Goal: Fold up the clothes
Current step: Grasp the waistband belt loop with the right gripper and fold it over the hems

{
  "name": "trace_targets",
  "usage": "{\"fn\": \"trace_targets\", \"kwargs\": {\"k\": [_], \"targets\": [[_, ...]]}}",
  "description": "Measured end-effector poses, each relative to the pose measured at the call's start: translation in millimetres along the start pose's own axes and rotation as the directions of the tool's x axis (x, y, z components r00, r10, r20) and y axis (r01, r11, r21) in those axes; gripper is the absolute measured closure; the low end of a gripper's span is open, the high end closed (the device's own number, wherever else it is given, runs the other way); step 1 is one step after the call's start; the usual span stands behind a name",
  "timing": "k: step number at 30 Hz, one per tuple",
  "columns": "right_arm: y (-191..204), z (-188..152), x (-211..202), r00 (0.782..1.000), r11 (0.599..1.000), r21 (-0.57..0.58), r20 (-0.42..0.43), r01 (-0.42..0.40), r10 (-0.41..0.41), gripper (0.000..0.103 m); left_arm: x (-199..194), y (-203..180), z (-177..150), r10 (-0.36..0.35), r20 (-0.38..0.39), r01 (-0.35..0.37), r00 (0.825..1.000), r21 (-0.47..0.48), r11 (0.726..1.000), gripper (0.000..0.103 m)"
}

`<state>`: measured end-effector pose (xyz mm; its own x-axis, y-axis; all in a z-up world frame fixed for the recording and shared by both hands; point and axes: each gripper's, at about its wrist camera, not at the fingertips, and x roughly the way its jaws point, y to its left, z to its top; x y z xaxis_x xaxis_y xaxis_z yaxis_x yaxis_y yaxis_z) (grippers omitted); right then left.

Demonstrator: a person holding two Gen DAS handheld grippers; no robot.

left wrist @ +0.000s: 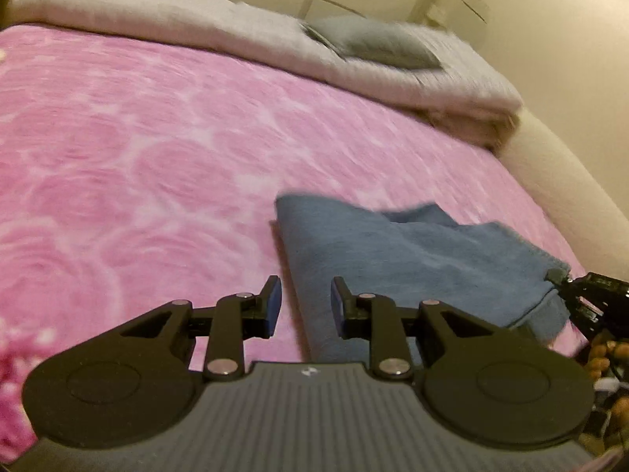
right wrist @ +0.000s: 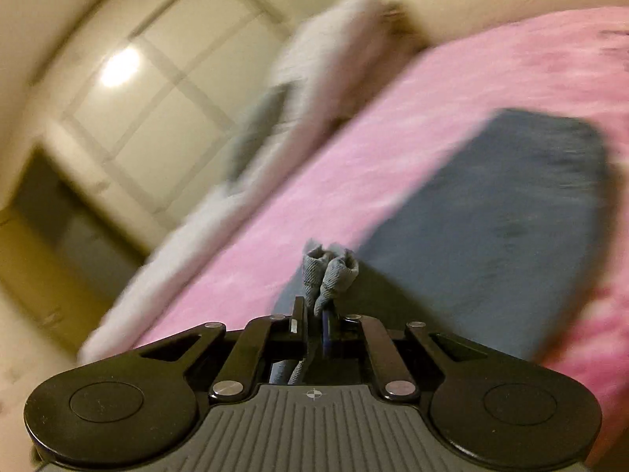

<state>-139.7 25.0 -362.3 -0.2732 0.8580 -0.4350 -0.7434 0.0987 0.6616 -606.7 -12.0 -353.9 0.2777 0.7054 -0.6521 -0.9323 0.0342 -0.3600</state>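
Note:
A blue cloth [left wrist: 412, 259] lies folded on the pink bedspread [left wrist: 137, 157]. My left gripper [left wrist: 306, 295] hovers over the cloth's near left edge, its jaws apart and nothing pinched between them. At the right border of the left wrist view my right gripper [left wrist: 570, 291] holds the cloth's right corner, lifted a little. In the blurred right wrist view, my right gripper [right wrist: 314, 310] is shut on a bunched corner of the blue cloth [right wrist: 511, 216], which trails away to the right over the pink bedspread [right wrist: 393, 137].
A folded grey blanket [left wrist: 196, 19] runs along the far edge of the bed, with a small grey-blue folded item [left wrist: 373, 43] on it. The cream bed frame [left wrist: 550, 165] borders the right side. Pale wardrobe doors [right wrist: 157, 90] stand behind.

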Motion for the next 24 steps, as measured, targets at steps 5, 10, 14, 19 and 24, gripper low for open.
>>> {"fn": "trace_targets", "kwargs": {"k": [5, 10, 14, 19, 24], "targets": [[-67, -5, 11, 0.988, 0.983, 0.133, -0.097, 0.129, -0.116, 0.098, 32, -24, -3, -0.004, -0.062, 0.007, 0.998, 0.048, 0.999, 0.082], [-52, 2, 10, 0.991, 0.992, 0.041, -0.066, 0.115, -0.112, 0.098, 38, -31, 2, 0.007, -0.070, -0.004, 0.998, 0.056, 0.998, 0.082], [-20, 25, -11, 0.997, 0.991, -0.135, 0.082, 0.021, -0.010, 0.098, 37, -40, 9, -0.007, -0.067, 0.011, 0.998, 0.069, 0.998, 0.082], [-46, 50, -24, 0.978, 0.984, -0.127, 0.183, 0.126, -0.102, 0.098, 49, -60, 11, -0.036, -0.086, 0.045, 0.996, 0.103, 0.994, 0.082], [-115, 51, -17, 0.975, 0.977, 0.060, 0.073, 0.207, -0.211, 0.098, 68, -73, 8, -0.035, -0.130, 0.053, 0.991, 0.138, 0.989, 0.082]]}}
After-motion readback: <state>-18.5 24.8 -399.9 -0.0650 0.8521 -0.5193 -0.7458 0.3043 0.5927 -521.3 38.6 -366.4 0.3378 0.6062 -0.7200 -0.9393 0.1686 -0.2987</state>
